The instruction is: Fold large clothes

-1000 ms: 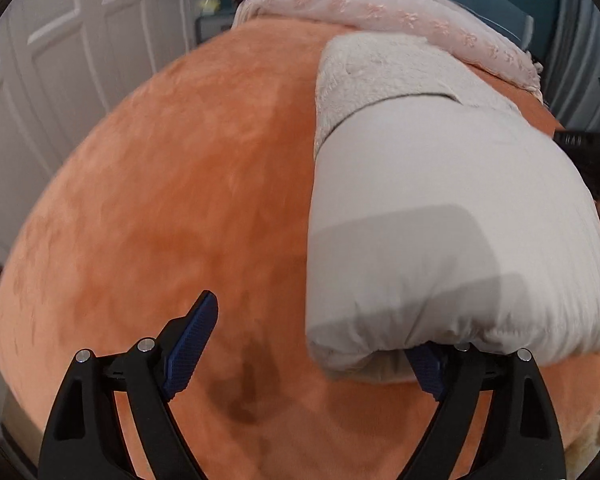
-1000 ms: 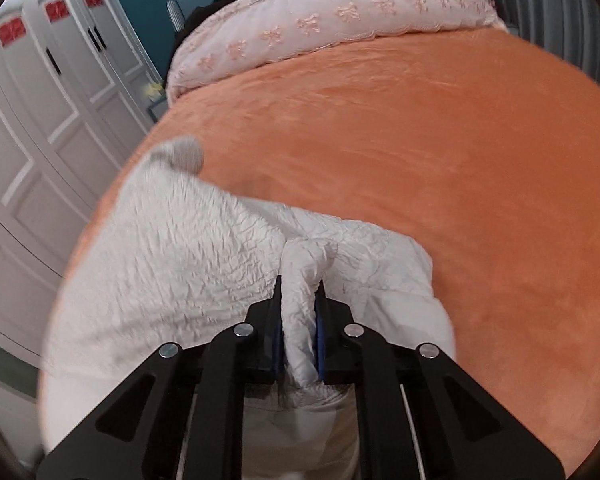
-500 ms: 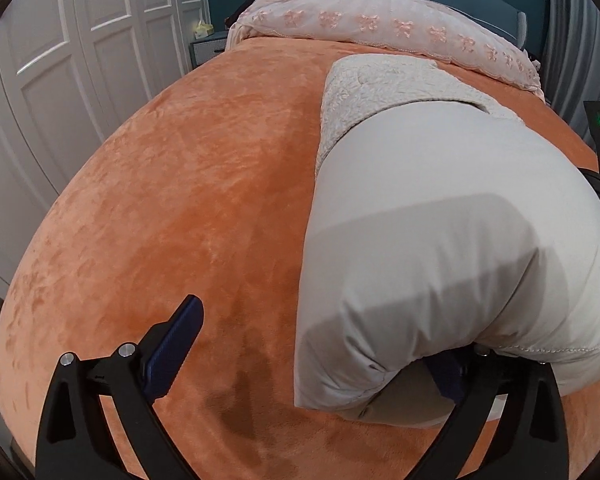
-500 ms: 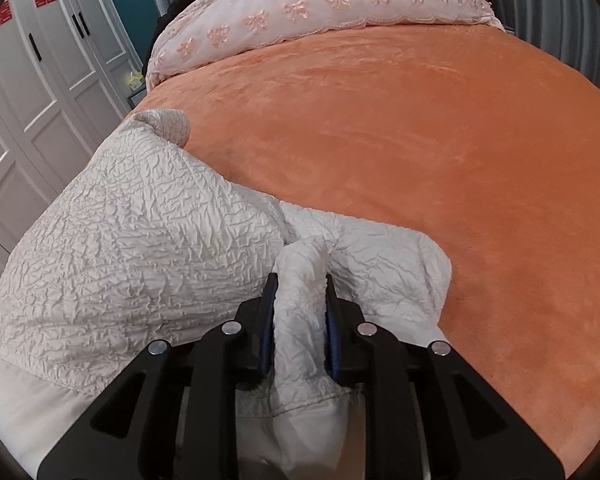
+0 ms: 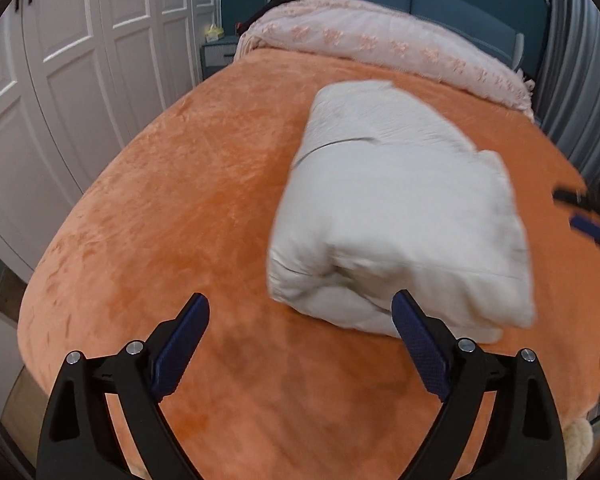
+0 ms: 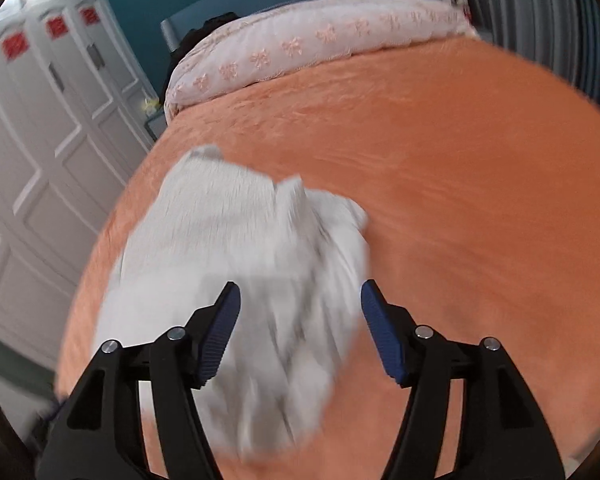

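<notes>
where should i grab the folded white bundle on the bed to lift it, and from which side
Grip the folded white bundle at its thick rolled near end, coming in low from the foot of the orange bed cover. That end bulges in compact layers and faces the open left gripper, so the fingers can probably straddle it. The open right gripper could take the near right corner; that view is blurred.

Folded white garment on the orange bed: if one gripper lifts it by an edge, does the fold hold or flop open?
The folded white garment looks puffy and padded, with rounded edges, so it probably sags and unfolds if lifted by one edge. Its bulk suggests it is light for its size. The plush orange bedspread likely grips it, so a push may bunch it rather than slide it. Both grippers are open.
</notes>
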